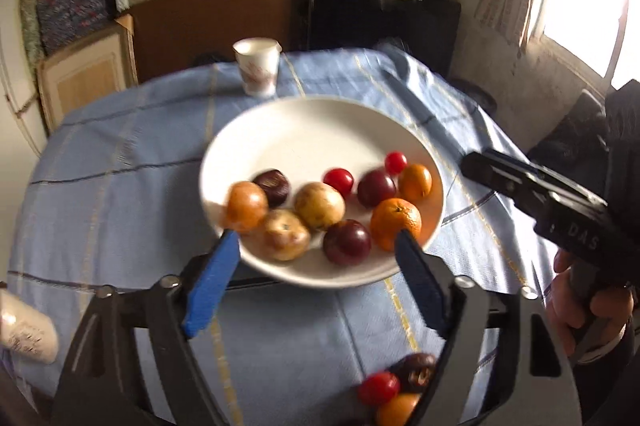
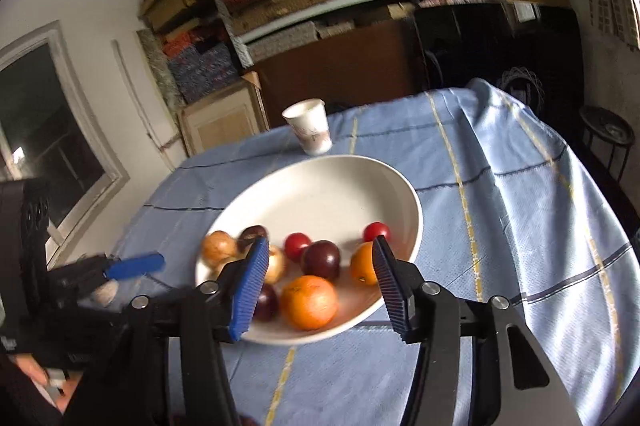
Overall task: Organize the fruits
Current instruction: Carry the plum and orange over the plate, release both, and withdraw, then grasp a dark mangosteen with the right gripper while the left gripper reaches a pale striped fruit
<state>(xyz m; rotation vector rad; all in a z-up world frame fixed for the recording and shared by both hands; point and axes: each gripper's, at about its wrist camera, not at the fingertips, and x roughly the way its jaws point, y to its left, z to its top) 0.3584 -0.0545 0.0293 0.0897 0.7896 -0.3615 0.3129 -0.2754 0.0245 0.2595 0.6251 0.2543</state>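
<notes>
Nine or so fruits sit bunched at the near edge of the white plate (image 1: 320, 129) mid-surface; left gripper (image 1: 316, 246) and right gripper (image 2: 320, 266) both gape empty. Round, slippery, bruisable, so probably pinch the big orange (image 2: 308, 302) gently across its middle

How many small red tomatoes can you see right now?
3. Two are on the white plate: one mid-plate, one near the far right rim. A third lies on the tablecloth near the camera. Others may be hidden.
</notes>
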